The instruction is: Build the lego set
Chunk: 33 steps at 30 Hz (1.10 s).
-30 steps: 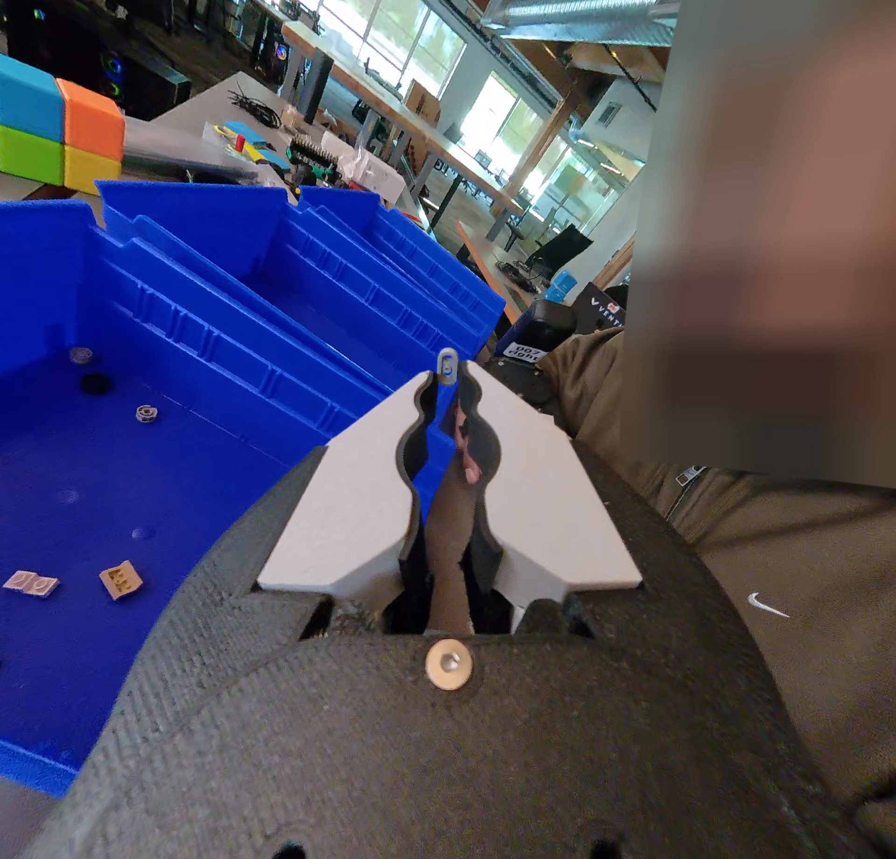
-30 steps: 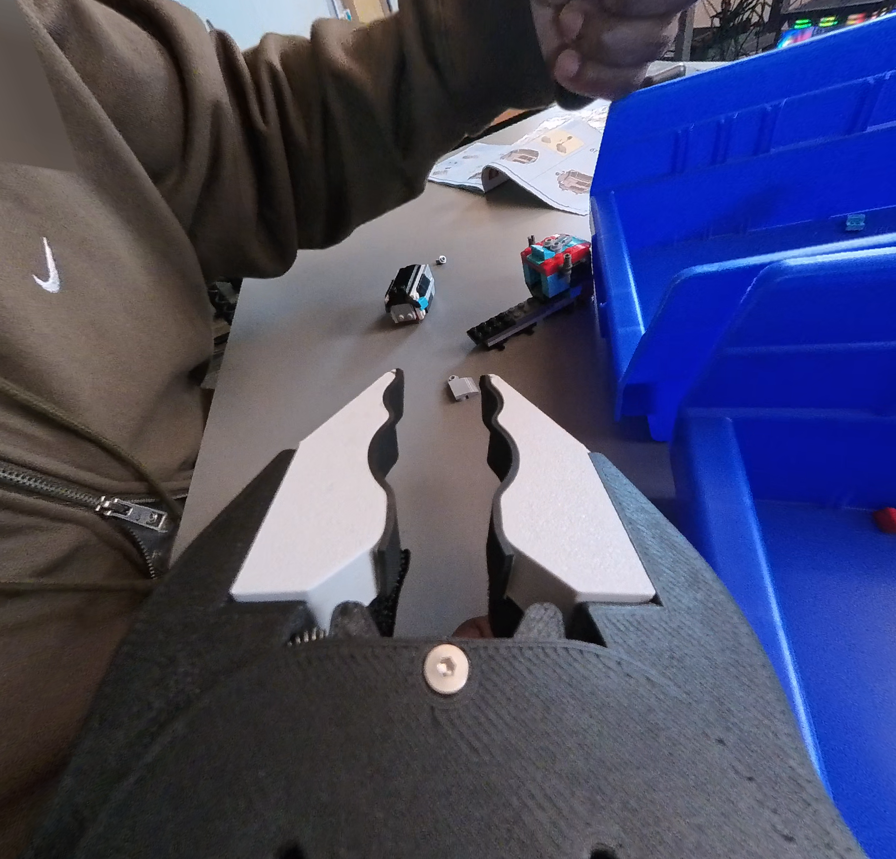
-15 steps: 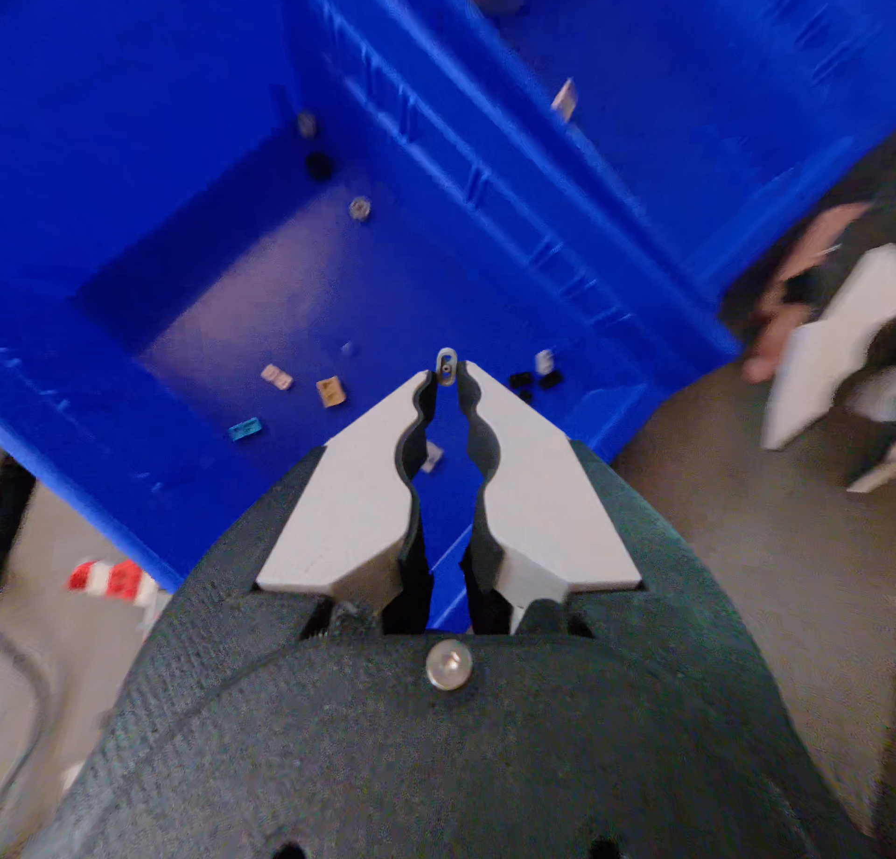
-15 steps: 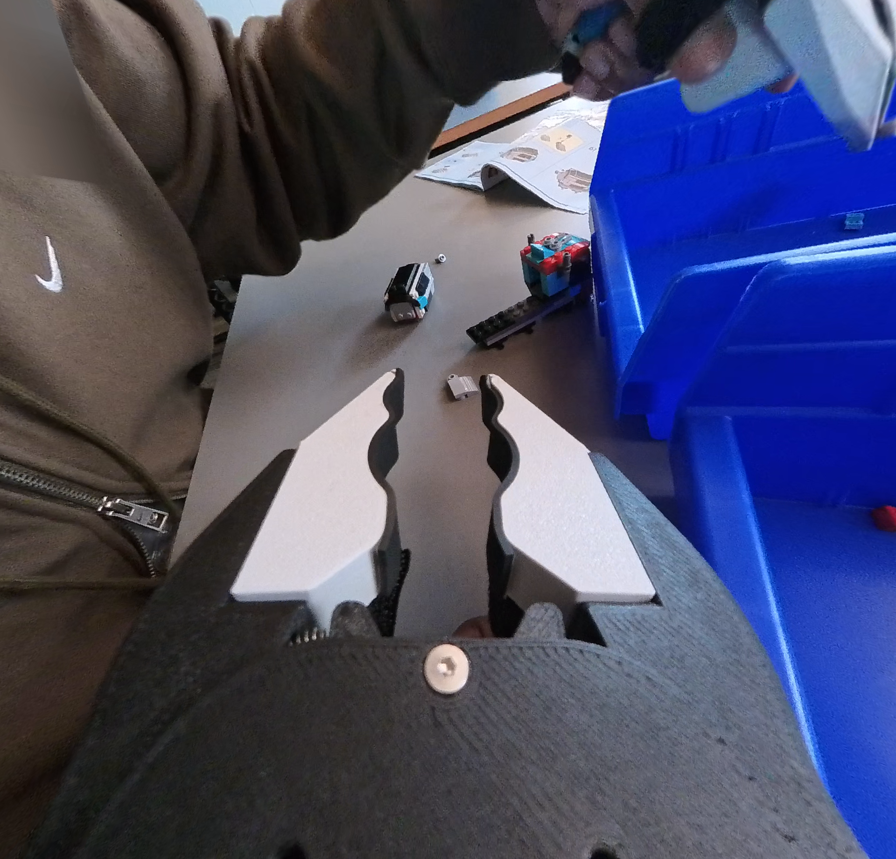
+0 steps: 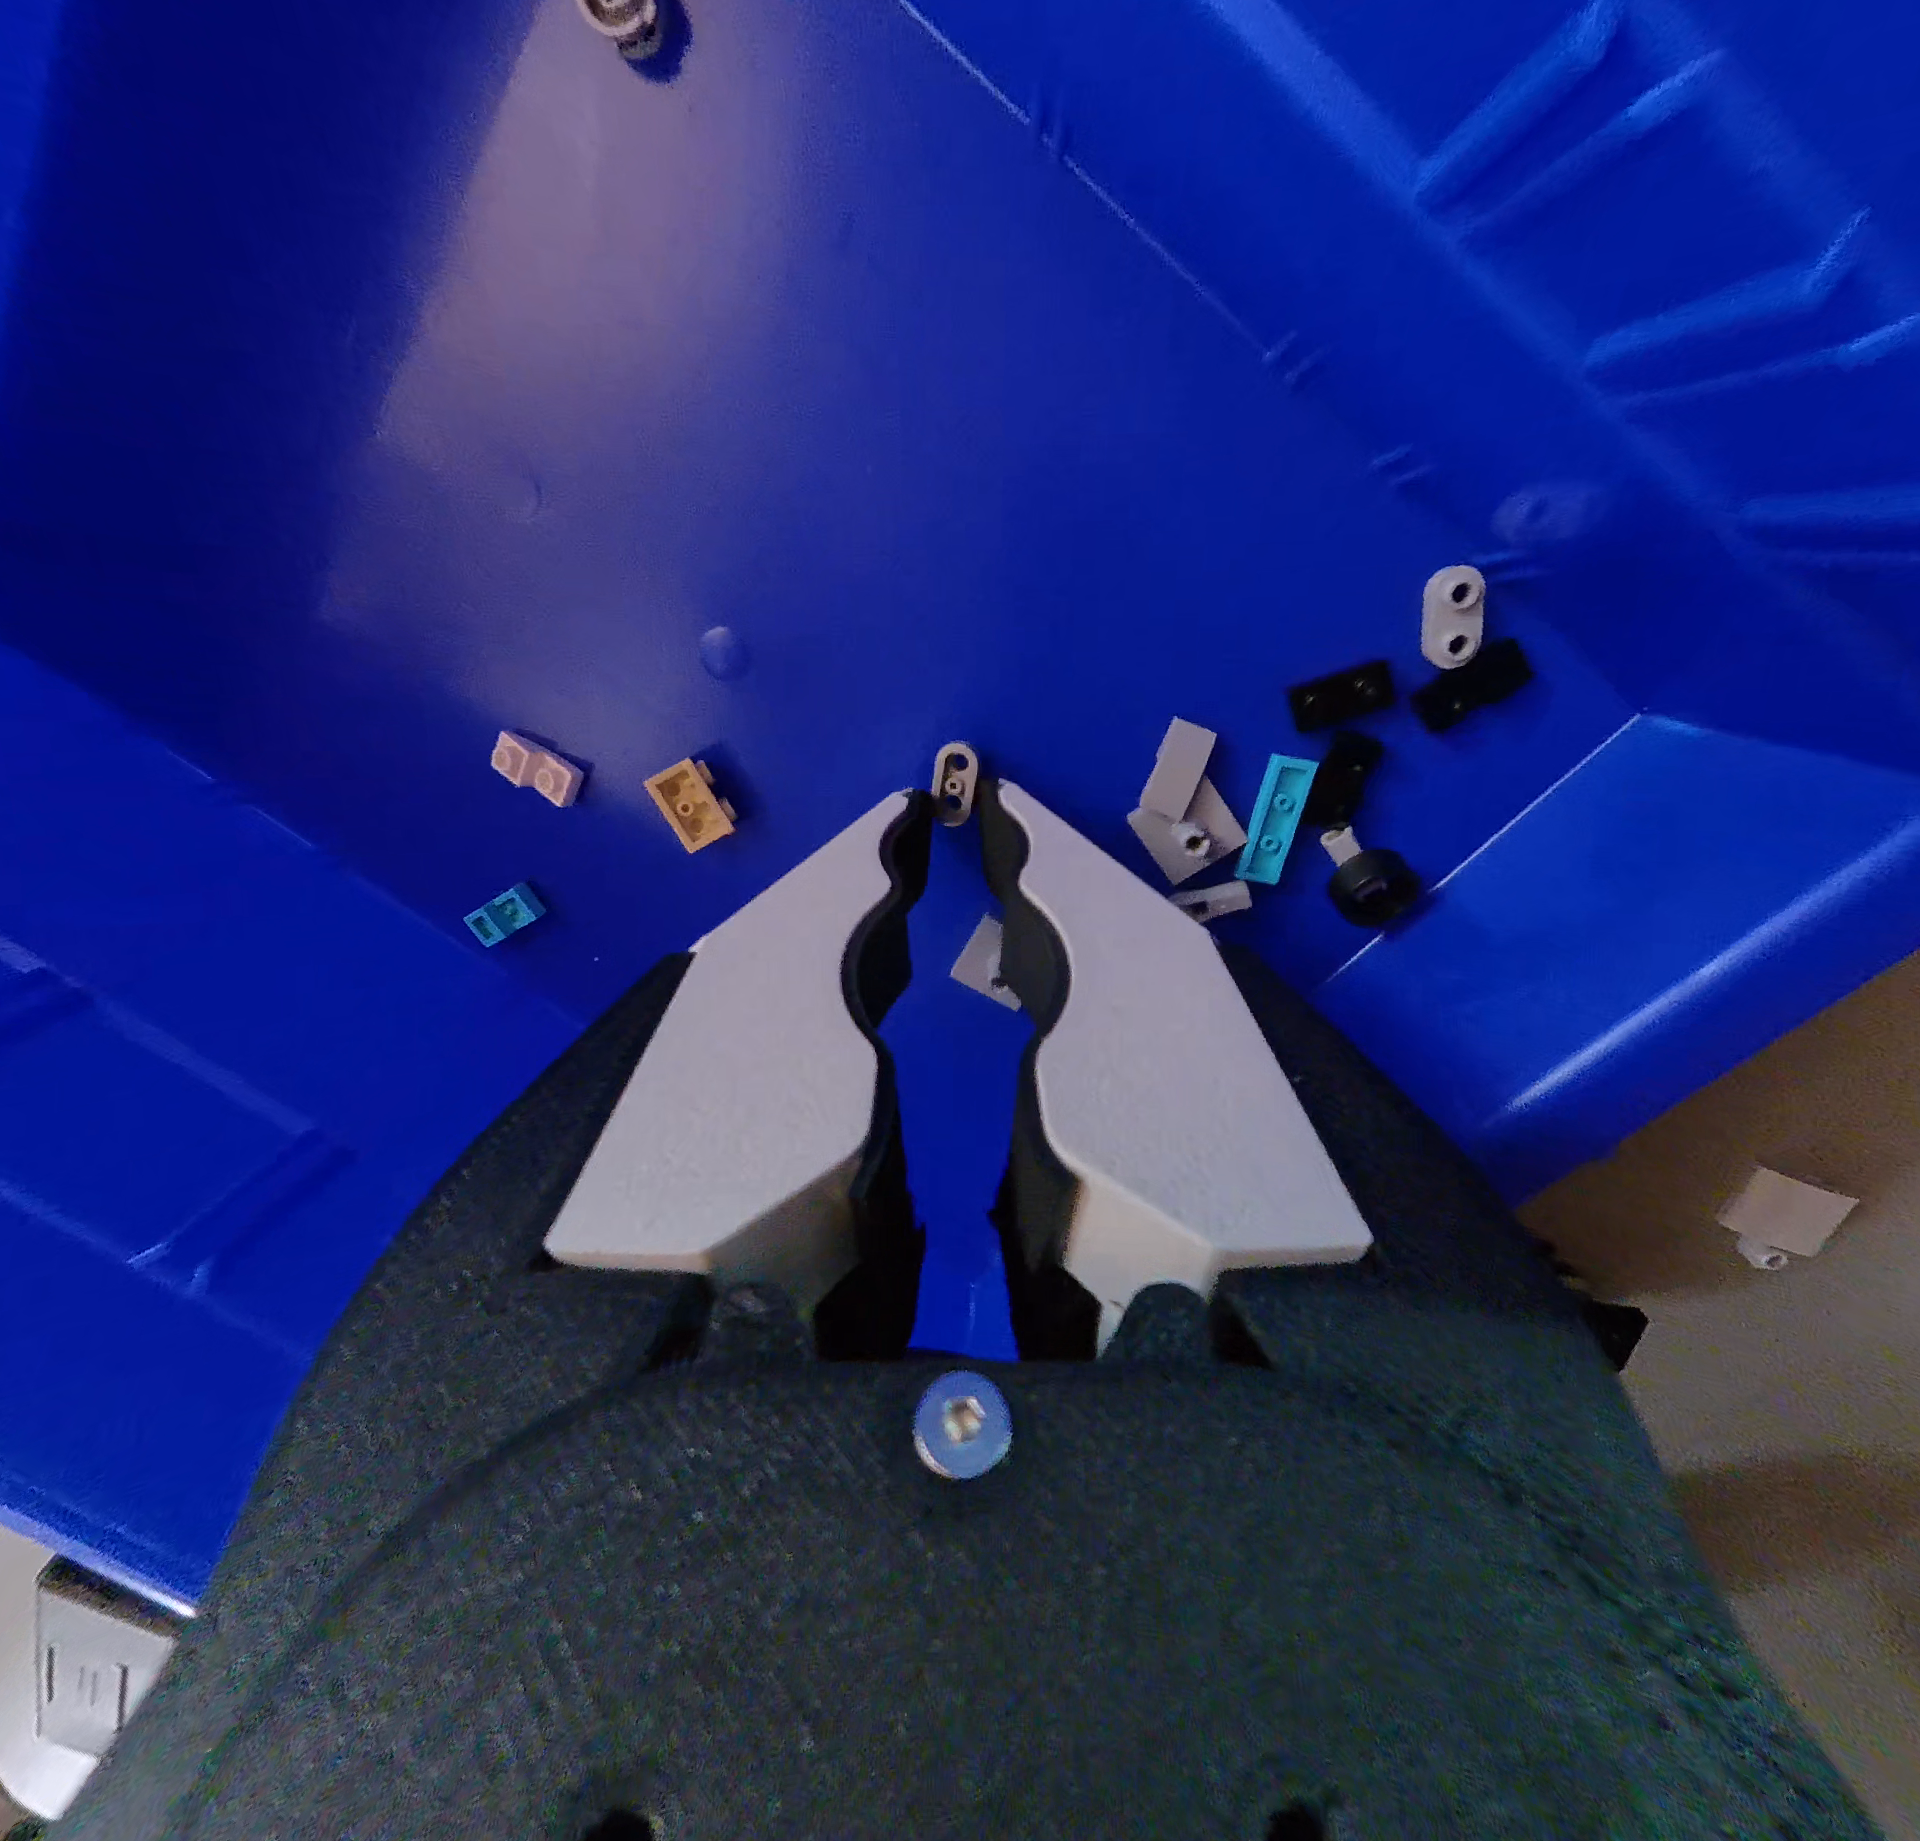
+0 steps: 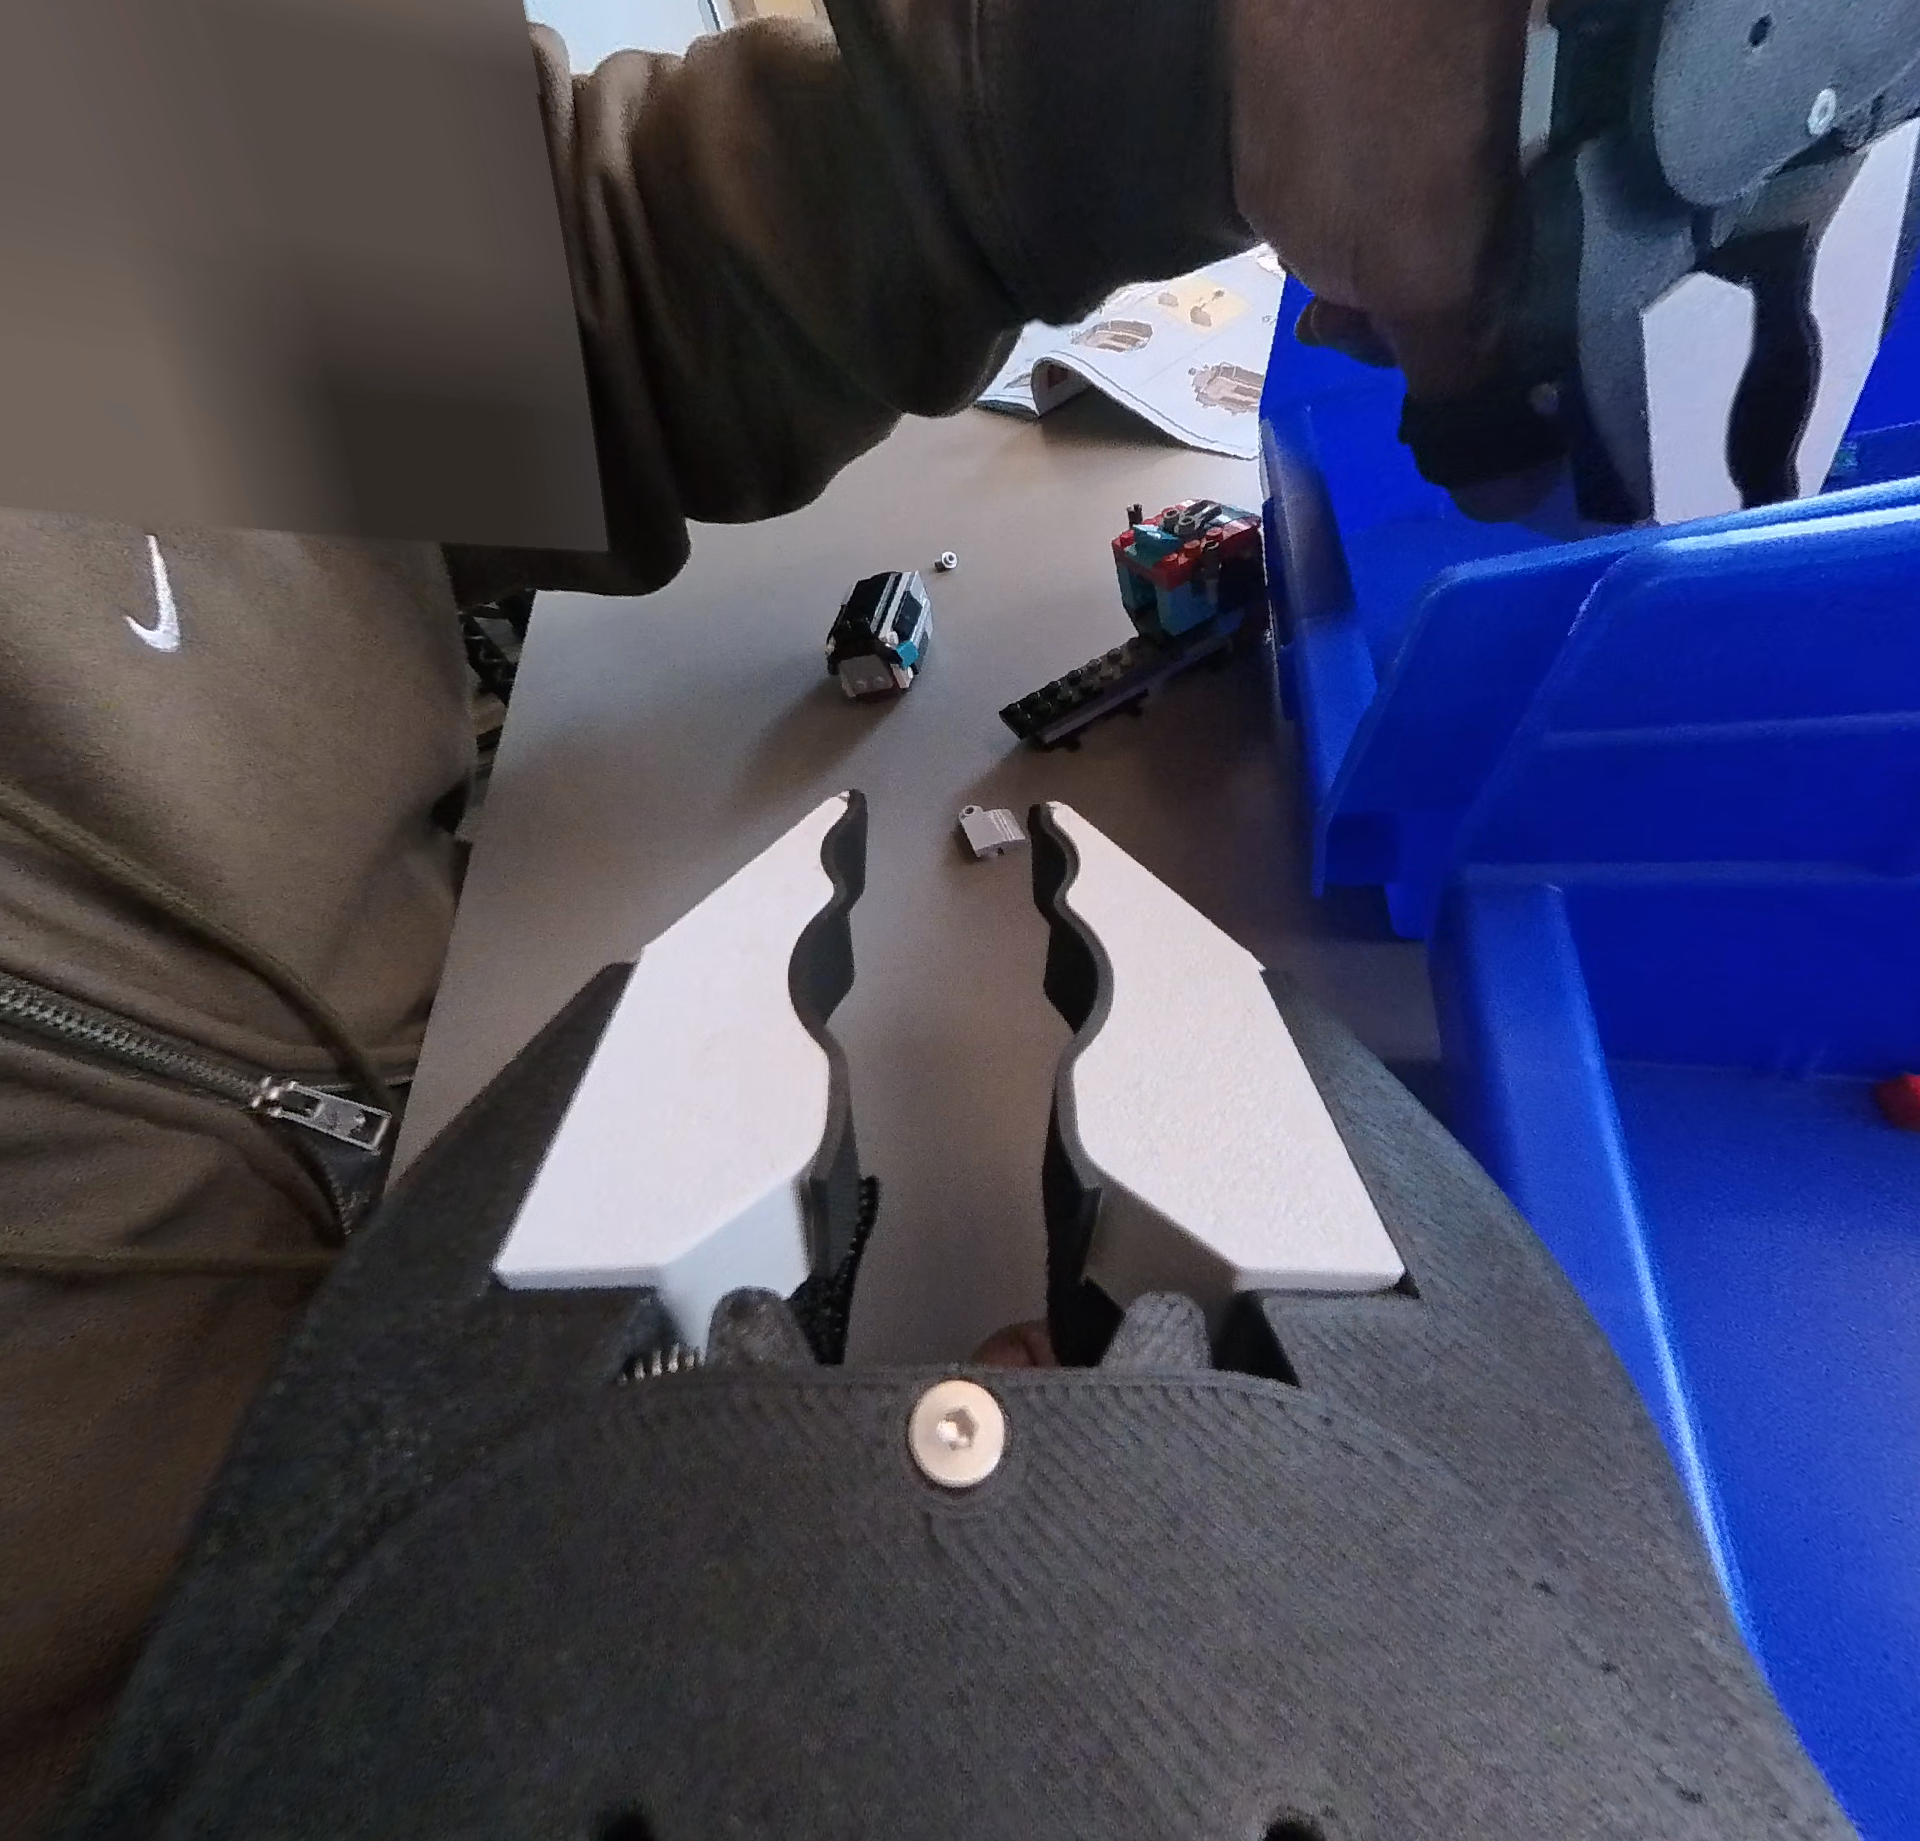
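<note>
The left gripper (image 5: 956, 804), poised over the blue bin (image 5: 1558, 1085), pinched a small grey 2-hole rounded plate (image 5: 954, 781) between nearly closed fingertips, while the right gripper (image 6: 948, 815) hovered wide open, empty, above the desk (image 6: 675, 711) beside a small grey piece (image 6: 992, 832).

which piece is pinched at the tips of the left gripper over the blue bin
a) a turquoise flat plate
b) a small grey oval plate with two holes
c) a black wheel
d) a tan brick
b: the left gripper has its fingertips closed on a small grey oval two-hole plate, while the turquoise plate, black wheel and tan brick lie loose on the blue bin floor.
</note>
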{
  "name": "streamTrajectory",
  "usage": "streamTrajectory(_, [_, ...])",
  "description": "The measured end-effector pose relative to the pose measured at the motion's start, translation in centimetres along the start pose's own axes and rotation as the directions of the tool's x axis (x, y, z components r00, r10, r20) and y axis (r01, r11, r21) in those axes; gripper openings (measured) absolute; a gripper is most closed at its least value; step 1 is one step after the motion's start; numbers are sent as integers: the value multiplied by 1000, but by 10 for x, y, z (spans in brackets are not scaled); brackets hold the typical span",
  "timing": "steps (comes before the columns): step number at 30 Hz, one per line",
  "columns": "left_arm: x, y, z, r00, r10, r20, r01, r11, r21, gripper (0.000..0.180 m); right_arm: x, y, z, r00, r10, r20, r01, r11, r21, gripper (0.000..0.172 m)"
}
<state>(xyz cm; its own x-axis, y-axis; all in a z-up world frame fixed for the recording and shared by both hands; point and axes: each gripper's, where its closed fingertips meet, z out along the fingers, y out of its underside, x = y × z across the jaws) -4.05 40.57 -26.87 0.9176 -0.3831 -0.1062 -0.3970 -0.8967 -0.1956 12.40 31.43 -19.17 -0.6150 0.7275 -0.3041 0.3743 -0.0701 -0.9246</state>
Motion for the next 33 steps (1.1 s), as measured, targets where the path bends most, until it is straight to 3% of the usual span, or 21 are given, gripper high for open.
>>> streamTrajectory(6, [2, -10, -19, 999, -26, -44, 31, 994, 108, 21, 1, 0, 0, 1000, 16, 4, -16, 1000, 2, 33])
streamTrajectory(10, [42, -31, -37, 967, 39, -252, 26, 968, 249, 20, 2, 0, 0, 1000, 21, 7, -21, 1000, 2, 33])
streamTrajectory(13, [70, -34, -33, 936, 117, -331, -24, 962, 271, 20, 2, -1, 0, 999, 31, 9, -31, 1000, 4, 33])
streamTrajectory(22, [82, -34, -5, 942, 161, -295, -102, 973, 205, 18, 3, -1, -1, 999, 37, 11, -38, 999, 8, 33])
streamTrajectory(33, [74, -32, -6, 954, 161, -253, -109, 973, 205, 7, 3, -1, -1, 999, 38, 10, -38, 999, 8, 33])
